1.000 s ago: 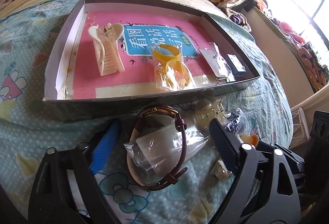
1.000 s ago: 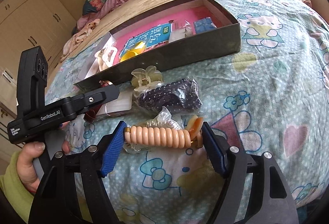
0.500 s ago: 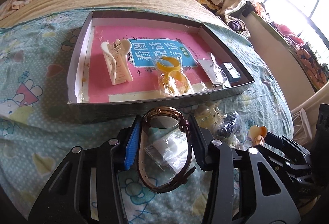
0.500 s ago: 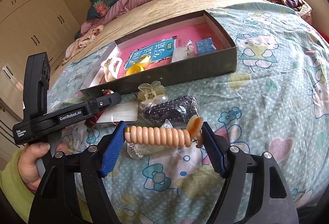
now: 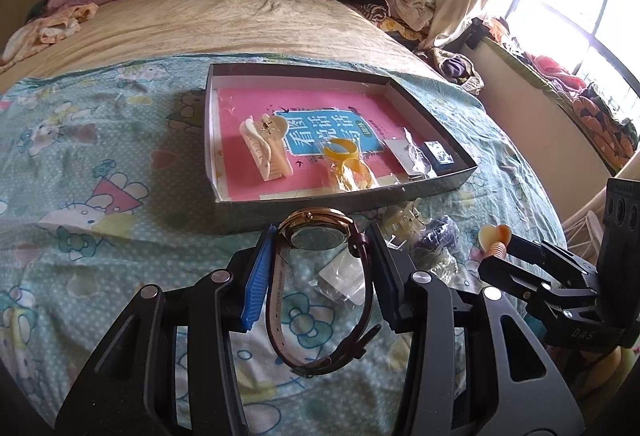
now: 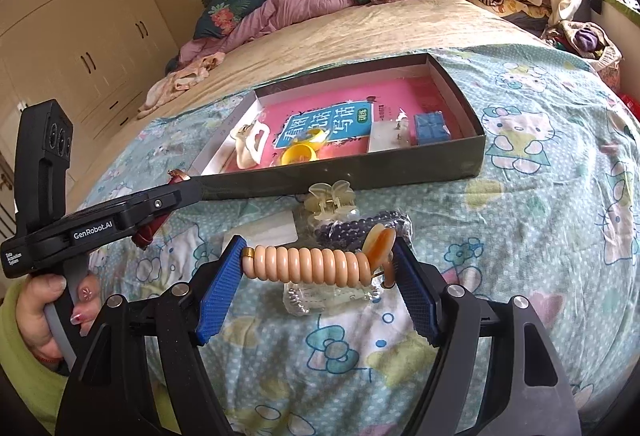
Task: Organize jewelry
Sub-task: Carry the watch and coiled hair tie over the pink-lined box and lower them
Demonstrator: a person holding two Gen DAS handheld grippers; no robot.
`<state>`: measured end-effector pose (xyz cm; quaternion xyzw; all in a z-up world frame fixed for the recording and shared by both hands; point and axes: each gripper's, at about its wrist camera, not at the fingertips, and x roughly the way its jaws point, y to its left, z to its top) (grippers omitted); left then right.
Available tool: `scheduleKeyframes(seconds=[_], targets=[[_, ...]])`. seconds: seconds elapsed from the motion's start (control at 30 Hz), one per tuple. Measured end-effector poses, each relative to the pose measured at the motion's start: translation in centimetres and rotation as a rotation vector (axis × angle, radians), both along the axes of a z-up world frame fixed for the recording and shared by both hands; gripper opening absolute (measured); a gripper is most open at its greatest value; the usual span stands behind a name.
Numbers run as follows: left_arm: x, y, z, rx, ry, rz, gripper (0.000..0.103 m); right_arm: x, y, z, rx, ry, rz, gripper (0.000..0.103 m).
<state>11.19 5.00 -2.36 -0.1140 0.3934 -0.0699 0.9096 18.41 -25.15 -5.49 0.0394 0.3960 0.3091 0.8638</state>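
Watch [image 5: 320, 264] clamped in left gripper [image 5: 320, 268] jaws; right gripper [image 6: 316, 272] jaws grip coil bracelet [image 6: 308, 265]

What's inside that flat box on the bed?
The box holds a pink booklet lining its floor, a cream hair claw, yellow rings in a clear bag, a small clear packet and a blue packet. The booklet hides whatever lies beneath.

My watch [image 5: 320, 276] has a maroon strap and gold case; my hair coil [image 6: 308, 264] is peach; the bedspread [image 5: 100, 196] is teal with cartoon cats
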Motion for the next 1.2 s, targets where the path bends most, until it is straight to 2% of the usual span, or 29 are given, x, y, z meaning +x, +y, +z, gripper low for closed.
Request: scheduleKeyframes(seconds=[0.6, 1.2], targets=[[-0.9, 1.7, 2.6, 0.000, -0.071, 0.034, 0.037, -1.1, 2.7, 4.2, -0.016, -0.139, 0.075, 0.072], [2.6, -0.1, 3.4, -0.010, -0.109, 0.008, 0.037, 1.0, 3.2, 7.5, -0.031, -0.247, 0.058, 0.072]])
